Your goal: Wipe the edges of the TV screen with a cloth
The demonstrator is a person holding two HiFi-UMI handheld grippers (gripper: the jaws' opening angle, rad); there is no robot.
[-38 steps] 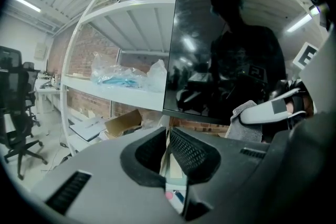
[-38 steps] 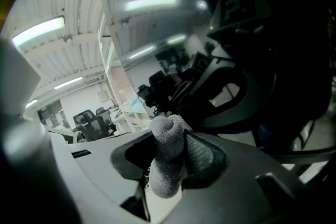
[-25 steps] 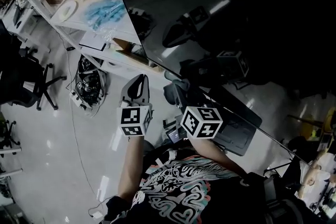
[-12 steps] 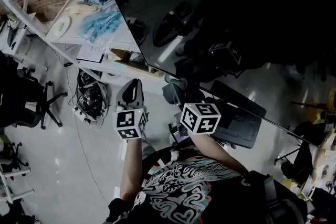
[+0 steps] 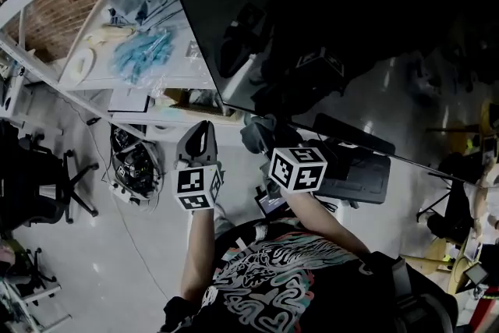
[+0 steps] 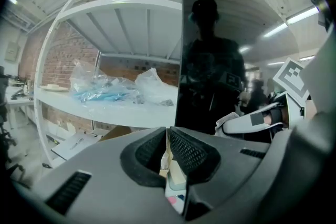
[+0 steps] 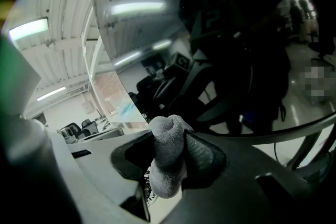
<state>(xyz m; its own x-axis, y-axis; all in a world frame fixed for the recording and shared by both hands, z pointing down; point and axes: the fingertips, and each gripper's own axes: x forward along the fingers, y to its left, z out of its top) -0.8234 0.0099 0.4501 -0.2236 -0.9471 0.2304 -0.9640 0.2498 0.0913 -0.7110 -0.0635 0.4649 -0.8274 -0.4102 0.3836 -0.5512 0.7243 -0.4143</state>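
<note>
To the left of our left tool a white shelf carries plastic bags; this tool's jaws stand almost together, with nothing between them; just ahead and to its right rises the left edge of the TV screen; further right, our right tool is clamped on the grey cloth, which bulges past its jaws towards the screen's lower corner; whether they touch we cannot tell.

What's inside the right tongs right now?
A bunched grey cloth is clamped in the right tongs, its rounded end poking past the jaws. The rest of it is covered by the tongs' body.
</note>
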